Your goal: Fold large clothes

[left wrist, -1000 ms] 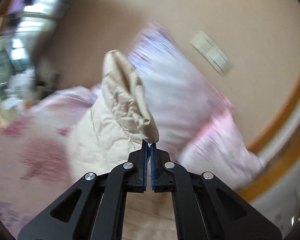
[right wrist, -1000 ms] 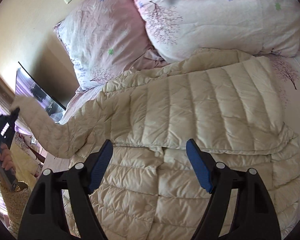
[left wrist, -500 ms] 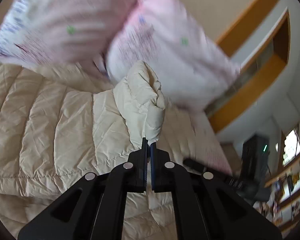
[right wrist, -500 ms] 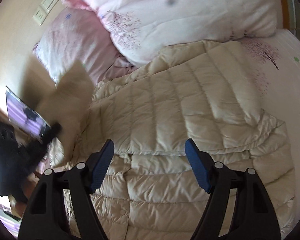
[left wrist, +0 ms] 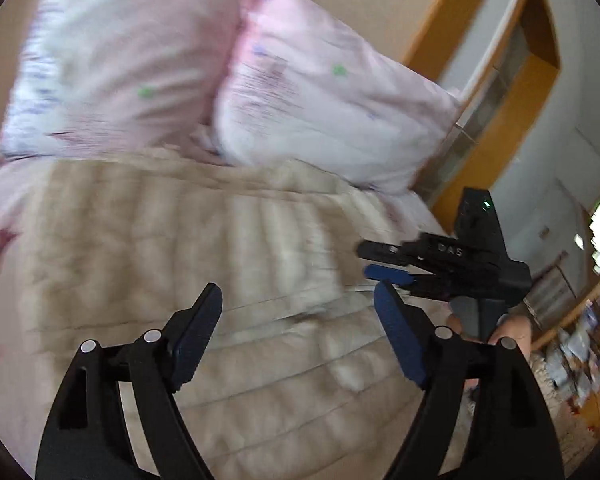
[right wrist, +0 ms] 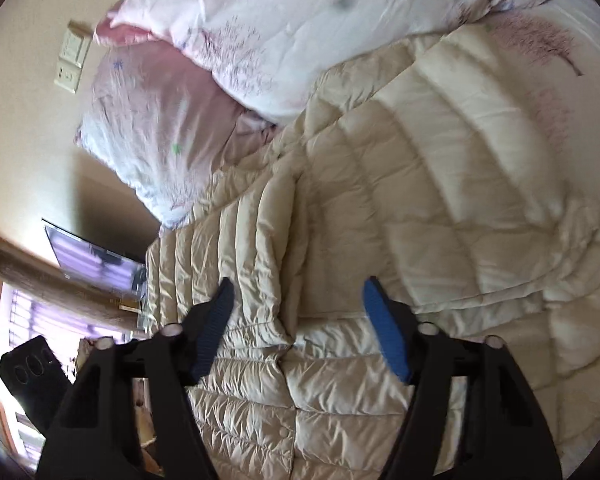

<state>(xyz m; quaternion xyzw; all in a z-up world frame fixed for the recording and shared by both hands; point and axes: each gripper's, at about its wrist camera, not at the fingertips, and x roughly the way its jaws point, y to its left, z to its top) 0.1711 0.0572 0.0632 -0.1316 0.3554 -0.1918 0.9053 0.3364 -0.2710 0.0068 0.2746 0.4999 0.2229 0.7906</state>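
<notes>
A cream quilted down jacket lies spread on the bed, blurred in the left wrist view. My left gripper hovers over it with its jaws opening and nothing between the pads. In the right wrist view one sleeve lies folded across the jacket body. My right gripper hangs just above the jacket's front, jaws closing, pads not pressing on the fabric. The right gripper also shows at the right of the left wrist view, held by a hand.
Two pink floral pillows lie at the head of the bed against a beige wall. A wall socket and a TV screen sit left. A wooden door frame stands right of the bed.
My left gripper carried the sleeve cuff across the jacket, then opened and let it go. The right gripper rolled, sank a little and its jaws narrowed.
</notes>
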